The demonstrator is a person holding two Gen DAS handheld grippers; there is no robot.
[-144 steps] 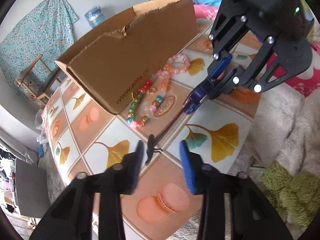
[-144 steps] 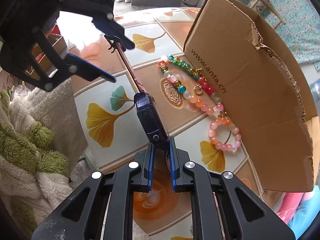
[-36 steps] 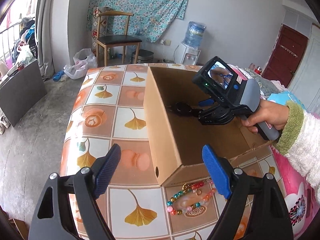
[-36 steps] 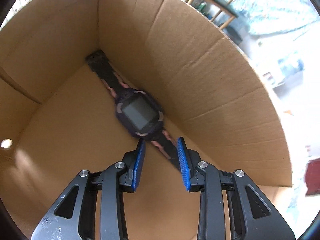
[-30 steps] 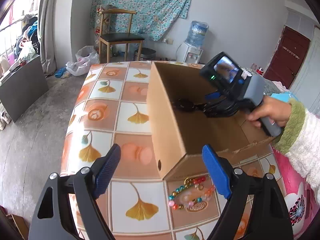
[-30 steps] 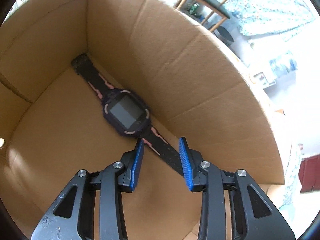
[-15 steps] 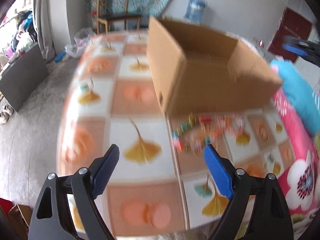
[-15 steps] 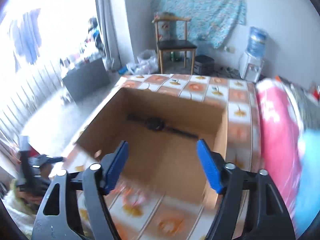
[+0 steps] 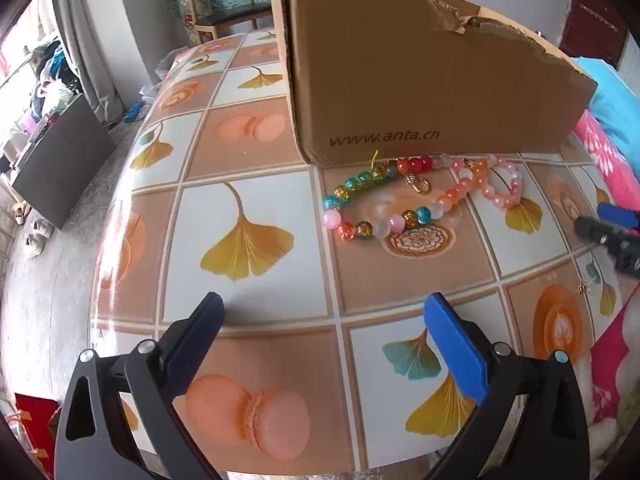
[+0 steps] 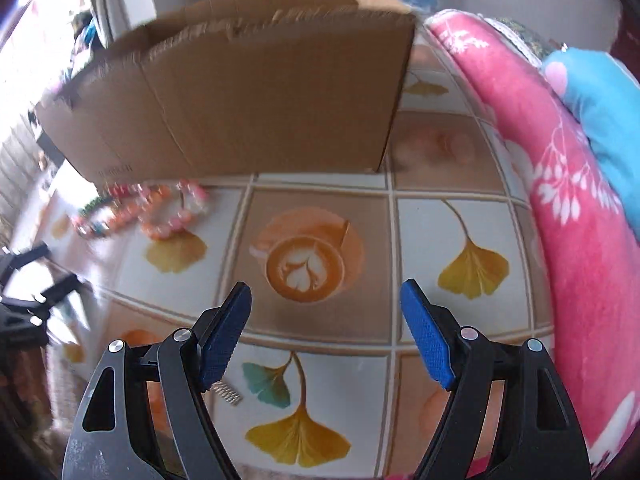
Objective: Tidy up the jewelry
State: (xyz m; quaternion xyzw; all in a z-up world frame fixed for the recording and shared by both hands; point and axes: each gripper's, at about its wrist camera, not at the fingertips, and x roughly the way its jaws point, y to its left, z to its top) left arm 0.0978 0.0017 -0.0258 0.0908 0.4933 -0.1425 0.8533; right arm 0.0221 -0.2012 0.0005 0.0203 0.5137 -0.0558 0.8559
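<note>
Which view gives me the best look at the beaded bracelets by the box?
The left wrist view: the beaded bracelets lie sharp and near centre on the table, against the cardboard box, each bead distinct. The right wrist view catches them only as a motion-blurred streak at its left edge.

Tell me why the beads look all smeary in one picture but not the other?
Right wrist view: the beads smear because that camera is moving fast. Left wrist view: the beads look sharp beside the cardboard box, though the fisheye lens bends the table.
</note>
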